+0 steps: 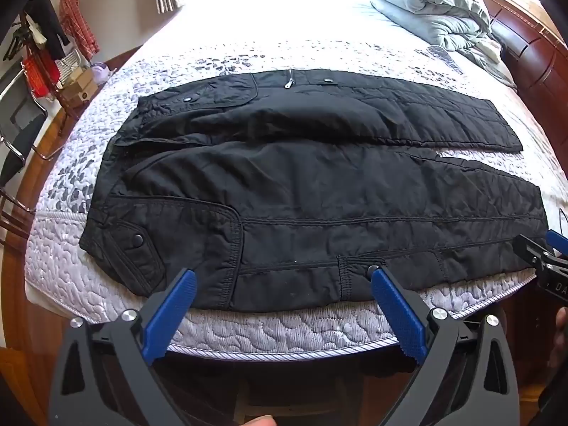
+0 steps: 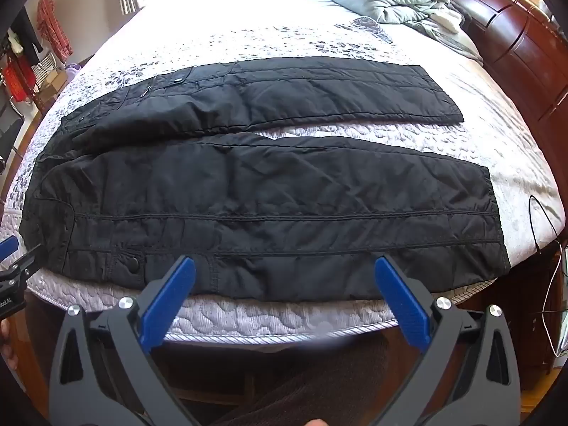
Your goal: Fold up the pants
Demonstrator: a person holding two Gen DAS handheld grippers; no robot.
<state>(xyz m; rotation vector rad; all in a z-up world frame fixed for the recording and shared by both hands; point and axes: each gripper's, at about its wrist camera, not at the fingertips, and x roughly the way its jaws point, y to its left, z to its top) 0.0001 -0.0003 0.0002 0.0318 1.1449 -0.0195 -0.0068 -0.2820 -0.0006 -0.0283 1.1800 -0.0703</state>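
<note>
Black pants (image 1: 301, 191) spread flat on the bed (image 1: 248, 323), waist off to the left of the left gripper (image 1: 282, 278), hems off to the right of the right gripper (image 2: 285, 269), both legs parted by a strip of quilt. Both pairs of fingers (image 1: 174, 305) spread wide, holding nothing, tips just over the near edge of the near leg. Likely first step: fold lengthwise, near leg over far leg. Best done by closing on the near side seam only, one grip near the pocket snap (image 2: 134, 265) toward the waist, the other further toward the hem (image 2: 493, 220), both pinching the full padded thickness rather than the top layer. Then lift together, level, carry straight ahead of the fingers and lay edge to edge on the far leg (image 2: 319, 88). Worth watching: the near edge lies at the mattress lip, so a shallow bite may slip; slick quilted fabric may slide; uneven lifting would skew the seam.
</note>
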